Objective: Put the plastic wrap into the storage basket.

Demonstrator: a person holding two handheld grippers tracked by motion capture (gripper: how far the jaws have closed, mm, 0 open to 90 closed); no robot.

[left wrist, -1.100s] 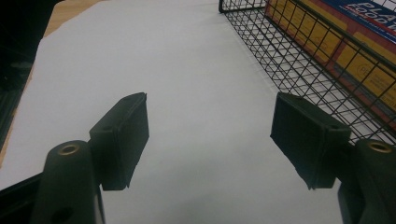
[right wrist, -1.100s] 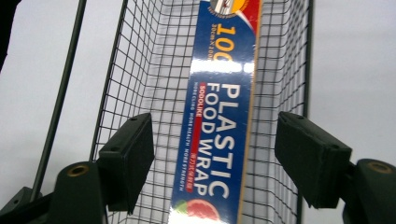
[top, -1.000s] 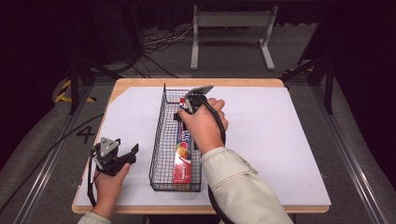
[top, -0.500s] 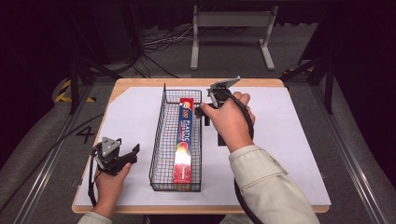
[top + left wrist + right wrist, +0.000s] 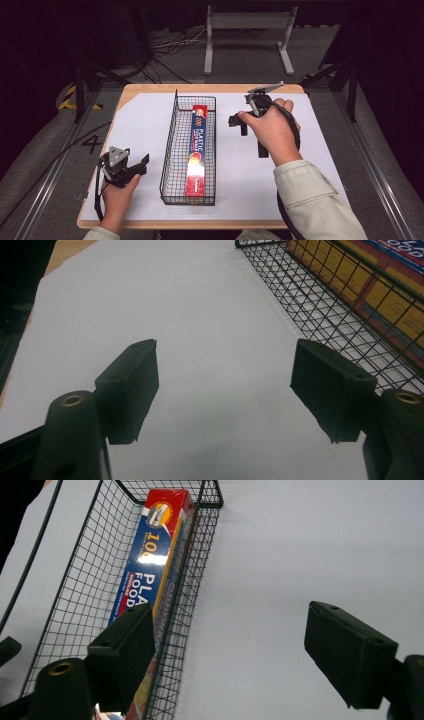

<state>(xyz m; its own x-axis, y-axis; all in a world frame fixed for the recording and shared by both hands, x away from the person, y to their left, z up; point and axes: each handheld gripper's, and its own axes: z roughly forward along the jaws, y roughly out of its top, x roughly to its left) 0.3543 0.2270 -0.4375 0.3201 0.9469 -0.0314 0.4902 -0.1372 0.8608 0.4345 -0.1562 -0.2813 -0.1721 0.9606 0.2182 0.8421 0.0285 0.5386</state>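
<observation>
The box of plastic food wrap (image 5: pixel 197 147) lies flat inside the black wire basket (image 5: pixel 170 150), which stands lengthwise on the white-covered worktop (image 5: pixel 145 120). The box's long axis runs along the basket's, from the person's side toward the far edge of the worktop in the high view. Its blue-printed end points away from the person and sits close to the basket's far wall; its red end with the fruit picture points toward the person and lies near the basket's near wall. The box rests toward the right wall of the basket, printed face up.

The right gripper (image 5: pixel 239 121) is held above the bare white worktop just right of the basket, near its far end. Its jaws have just been opening and stand wide apart, with nothing between them; in the right gripper view they frame the white surface, the basket's wall showing past one jaw.

The left gripper (image 5: pixel 137 166) sits low over the worktop left of the basket, near its close end. Its jaws are also spread wide and empty, touching neither basket nor box.
</observation>
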